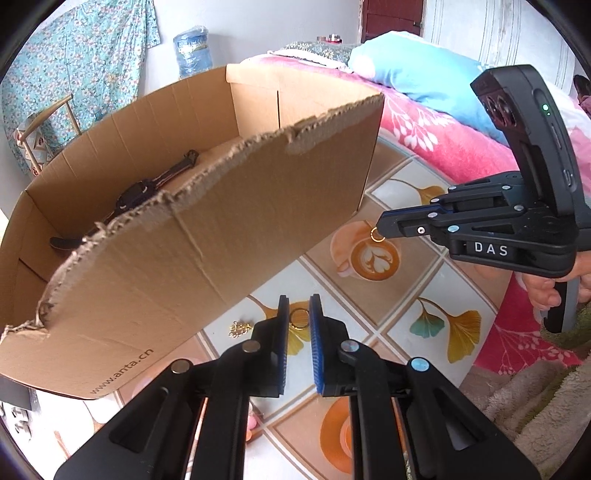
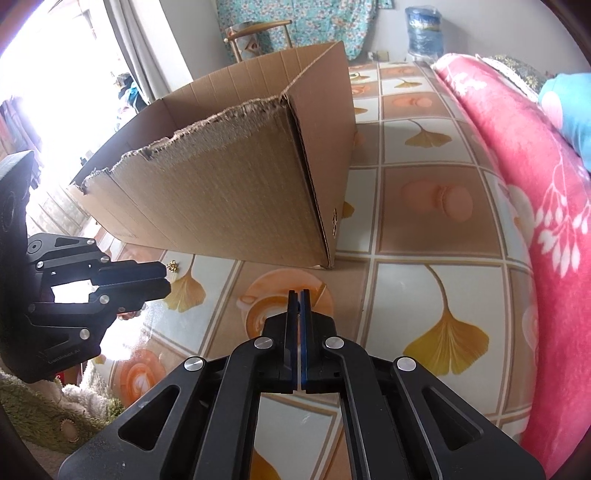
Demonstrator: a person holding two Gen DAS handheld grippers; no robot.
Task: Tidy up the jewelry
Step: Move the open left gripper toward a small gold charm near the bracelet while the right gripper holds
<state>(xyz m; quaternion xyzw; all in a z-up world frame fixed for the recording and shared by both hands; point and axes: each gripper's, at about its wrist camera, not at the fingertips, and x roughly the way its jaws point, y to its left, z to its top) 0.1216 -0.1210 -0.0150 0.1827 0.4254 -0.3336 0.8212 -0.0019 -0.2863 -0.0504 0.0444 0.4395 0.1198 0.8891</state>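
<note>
An open cardboard box (image 1: 207, 229) stands on the patterned table (image 1: 399, 325); a black wristwatch (image 1: 136, 195) lies inside it. My left gripper (image 1: 299, 306) is open just above a gold ring (image 1: 299, 318) on the table. A small gold chain piece (image 1: 240, 328) lies to its left. My right gripper (image 1: 378, 227) is shut on a small gold ring (image 1: 376, 235), held above the table beside the box's right corner. In the right wrist view the right gripper (image 2: 299, 295) has its jaws together, the box (image 2: 236, 184) is ahead, and the left gripper (image 2: 164, 282) is at the left.
A pink floral blanket (image 2: 546, 229) and a blue pillow (image 1: 417, 74) lie along the table's right side. A fluffy rug (image 1: 535, 402) is at the lower right. A chair (image 2: 258, 33) and a water jug (image 1: 192, 50) stand behind the box.
</note>
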